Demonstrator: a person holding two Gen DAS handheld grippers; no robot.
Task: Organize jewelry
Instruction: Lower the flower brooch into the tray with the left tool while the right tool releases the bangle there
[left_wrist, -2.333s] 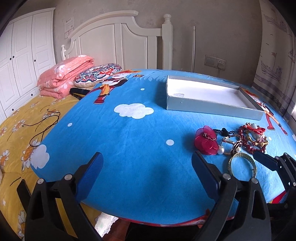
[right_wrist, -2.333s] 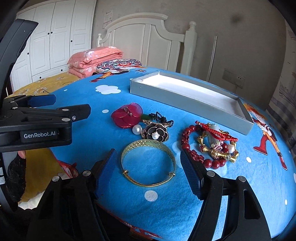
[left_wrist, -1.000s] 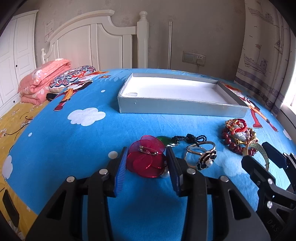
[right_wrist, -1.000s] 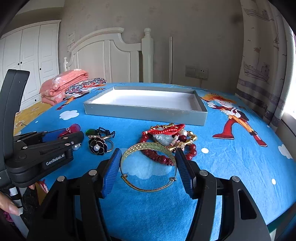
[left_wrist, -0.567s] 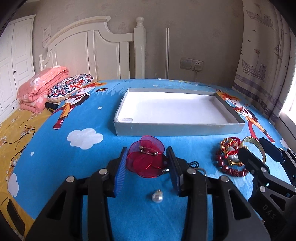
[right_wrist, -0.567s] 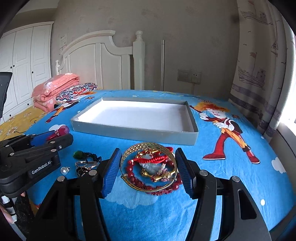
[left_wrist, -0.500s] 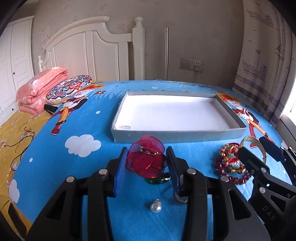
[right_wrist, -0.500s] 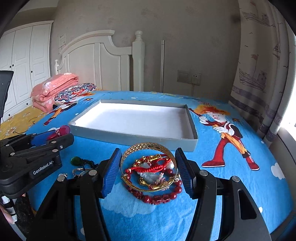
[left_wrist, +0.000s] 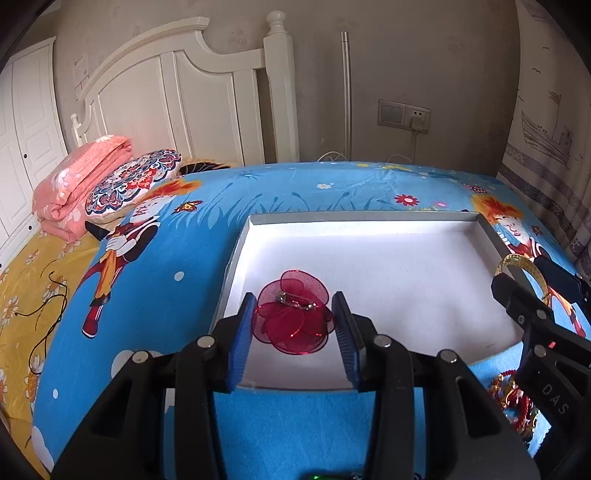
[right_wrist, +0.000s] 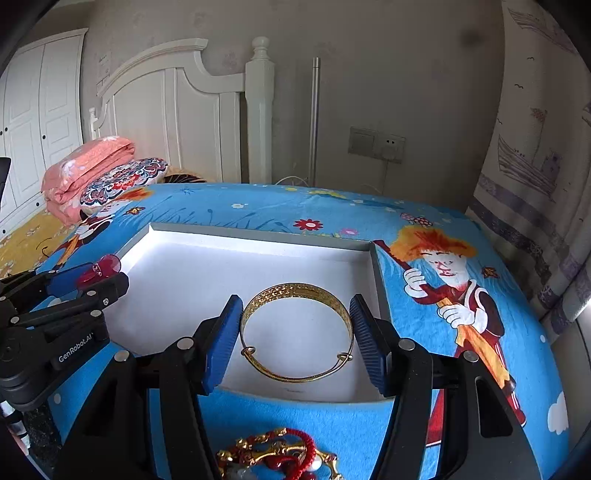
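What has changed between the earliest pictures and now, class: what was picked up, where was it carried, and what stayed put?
The left gripper closed on the red flower clip and the right gripper closed on the gold bangle; both lifted their pieces off the blue blanket and carried them forward over the white tray. The red bead bracelet stayed on the blanket; the tray did not move.

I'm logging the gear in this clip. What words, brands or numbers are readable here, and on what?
"GenRobot.AI": white print on the black body of the left tool, seen from the right wrist.
"DAS": raised letters on the black body of the right tool, seen from the left wrist; any further letters run out of view.
Paper notice on the wall beside the headboard: too small to read.
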